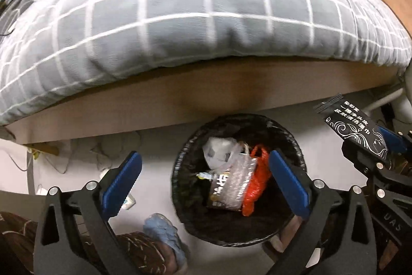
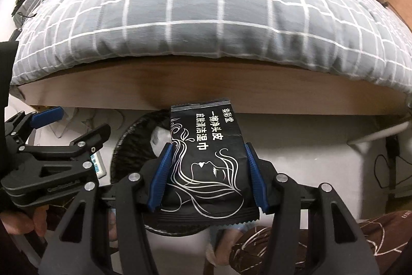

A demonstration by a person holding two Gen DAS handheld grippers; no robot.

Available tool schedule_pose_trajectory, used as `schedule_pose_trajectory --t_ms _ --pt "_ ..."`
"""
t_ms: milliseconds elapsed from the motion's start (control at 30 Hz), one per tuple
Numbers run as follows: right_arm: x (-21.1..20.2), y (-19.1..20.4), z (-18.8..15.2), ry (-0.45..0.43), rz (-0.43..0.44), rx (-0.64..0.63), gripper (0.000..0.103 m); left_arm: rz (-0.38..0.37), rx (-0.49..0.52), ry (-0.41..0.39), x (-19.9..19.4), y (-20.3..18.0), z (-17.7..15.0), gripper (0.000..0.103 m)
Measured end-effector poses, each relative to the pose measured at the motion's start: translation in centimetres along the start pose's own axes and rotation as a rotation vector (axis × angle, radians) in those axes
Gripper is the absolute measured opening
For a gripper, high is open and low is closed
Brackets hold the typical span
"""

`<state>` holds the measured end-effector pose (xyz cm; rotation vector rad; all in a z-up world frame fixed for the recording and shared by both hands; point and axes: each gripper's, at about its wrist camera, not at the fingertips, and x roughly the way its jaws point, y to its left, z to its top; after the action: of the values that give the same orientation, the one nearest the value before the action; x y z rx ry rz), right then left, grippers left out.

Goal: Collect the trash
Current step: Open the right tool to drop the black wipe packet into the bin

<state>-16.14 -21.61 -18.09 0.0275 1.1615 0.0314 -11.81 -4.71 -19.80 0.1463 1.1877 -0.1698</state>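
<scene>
The bed [image 1: 195, 25], with its grey checked quilt overhanging the wooden side board [image 1: 180, 94], closes off the whole far side of the workspace. The bin [image 1: 296, 146] — lined with a black bag — stands on the floor just beside that board, so approach and withdrawal are open only from above and from the near side. A foot in a blue cover [image 1: 164, 231] sits near the bin's near-left rim; the floor to the left carries cables and small clutter.

The bin already holds soft trash: a white bag, bubble wrap and a red net bag. There is room left on top, and the mouth is wide and unobstructed.

The packet [image 2: 206, 161] is a flat black wet-wipe sachet with crimped ends. It is judged light, limp and slick-skinned, likely to buckle if squeezed across its width. The right tool [image 2: 207, 177] pinches it by the two long edges at the lower half — a grip that holds, with the free upper half standing out over the bin. It should fall cleanly if let go there.

The left tool [image 1: 203, 181] is spread wide and empty, directly above the bin mouth. Keep it clear of the right tool, which hangs close at its right.
</scene>
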Motion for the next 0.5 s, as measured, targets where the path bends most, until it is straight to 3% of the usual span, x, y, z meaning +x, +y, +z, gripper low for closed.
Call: schedule_pose_trajectory --t_ms 500 --pt "1.0 6.7 2.0 0.053 0.062 -0.084 0.054 0.052 -0.132 0.001 -1.9 8.0 -1.7 0.097"
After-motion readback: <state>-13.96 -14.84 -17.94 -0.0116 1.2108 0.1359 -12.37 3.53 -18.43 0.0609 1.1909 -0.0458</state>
